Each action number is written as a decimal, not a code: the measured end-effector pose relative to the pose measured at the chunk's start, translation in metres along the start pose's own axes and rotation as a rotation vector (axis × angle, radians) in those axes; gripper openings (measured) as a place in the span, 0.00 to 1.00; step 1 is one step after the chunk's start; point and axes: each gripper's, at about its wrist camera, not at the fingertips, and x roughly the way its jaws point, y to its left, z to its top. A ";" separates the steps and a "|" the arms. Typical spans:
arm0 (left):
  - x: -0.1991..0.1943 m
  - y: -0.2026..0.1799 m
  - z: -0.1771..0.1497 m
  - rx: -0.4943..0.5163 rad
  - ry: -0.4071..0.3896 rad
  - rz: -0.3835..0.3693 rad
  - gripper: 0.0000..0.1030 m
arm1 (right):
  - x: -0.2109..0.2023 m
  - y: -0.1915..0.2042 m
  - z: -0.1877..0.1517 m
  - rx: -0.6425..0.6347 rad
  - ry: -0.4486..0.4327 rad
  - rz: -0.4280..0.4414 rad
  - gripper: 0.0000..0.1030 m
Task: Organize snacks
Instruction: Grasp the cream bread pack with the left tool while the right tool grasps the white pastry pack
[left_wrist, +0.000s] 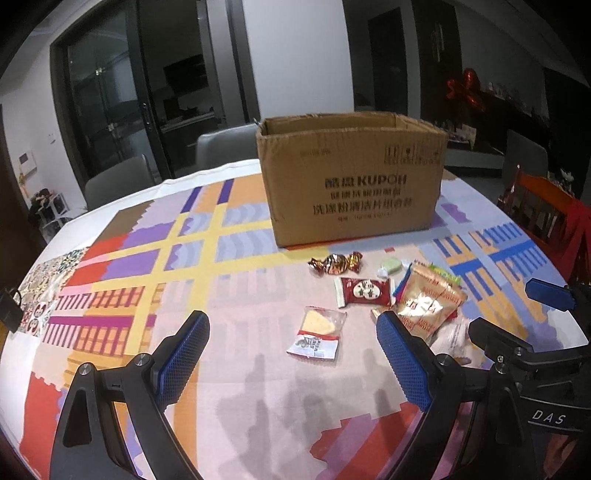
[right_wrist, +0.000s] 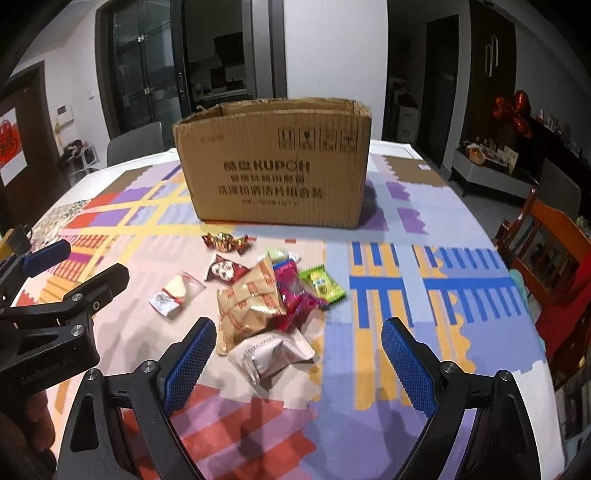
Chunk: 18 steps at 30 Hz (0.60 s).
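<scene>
Cardboard box (right_wrist: 280, 162) stands open-topped, snack packets (right_wrist: 258, 295) lying outside it.

Dim room, overhead light, soft shadows, fisheye-warped edges.

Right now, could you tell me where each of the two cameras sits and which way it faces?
Left wrist: on the left gripper, angled down across the table at the cardboard box; its open blue-padded fingers show, the right gripper beside it.
Right wrist: on the right gripper, facing likewise; the left gripper shows.
Shared: box, snack pile, patterned tablecloth.
</scene>
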 end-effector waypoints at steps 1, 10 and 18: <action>0.003 0.000 -0.001 0.001 0.004 -0.007 0.90 | 0.003 0.000 -0.002 0.006 0.008 -0.001 0.89; 0.030 -0.001 -0.004 0.053 0.056 -0.055 0.90 | 0.027 0.005 -0.013 0.011 0.089 0.011 0.89; 0.052 0.000 -0.008 0.068 0.102 -0.082 0.90 | 0.042 0.009 -0.017 0.000 0.130 0.002 0.89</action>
